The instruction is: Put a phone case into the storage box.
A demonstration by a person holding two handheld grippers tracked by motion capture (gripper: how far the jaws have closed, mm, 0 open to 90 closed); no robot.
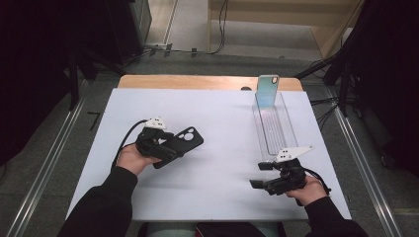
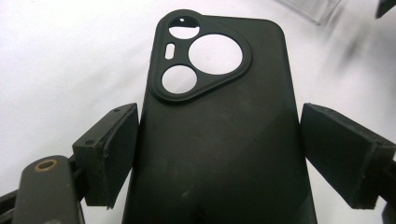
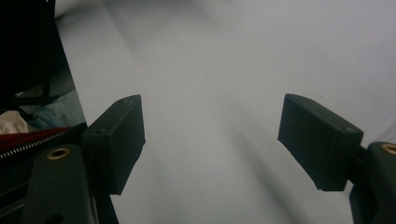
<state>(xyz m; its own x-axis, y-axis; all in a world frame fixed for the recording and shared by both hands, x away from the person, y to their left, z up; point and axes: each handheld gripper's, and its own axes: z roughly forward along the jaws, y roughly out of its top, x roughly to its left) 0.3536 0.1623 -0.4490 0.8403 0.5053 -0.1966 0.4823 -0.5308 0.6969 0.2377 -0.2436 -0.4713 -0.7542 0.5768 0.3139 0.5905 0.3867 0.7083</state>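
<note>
A black phone case (image 1: 187, 138) with a round-cornered camera cutout sits in my left gripper (image 1: 170, 146) at the left of the white table top (image 1: 217, 113). In the left gripper view the case (image 2: 219, 140) runs up between the two pads (image 2: 116, 149), which press on its long edges; my left gripper (image 2: 217, 154) is shut on it, and the case looks raised a little off the table. My right gripper (image 1: 257, 175) rests near the front right of the table, pointing left. Its jaws stand apart with nothing between them, as the right gripper view shows (image 3: 210, 140).
A clear plastic tray (image 1: 274, 129) lies lengthwise at the right back of the table. A pale blue, shiny phone case (image 1: 267, 91) stands upright at its far end. The table's wooden edge (image 1: 197, 82) shows at the back. Dark stands flank both sides.
</note>
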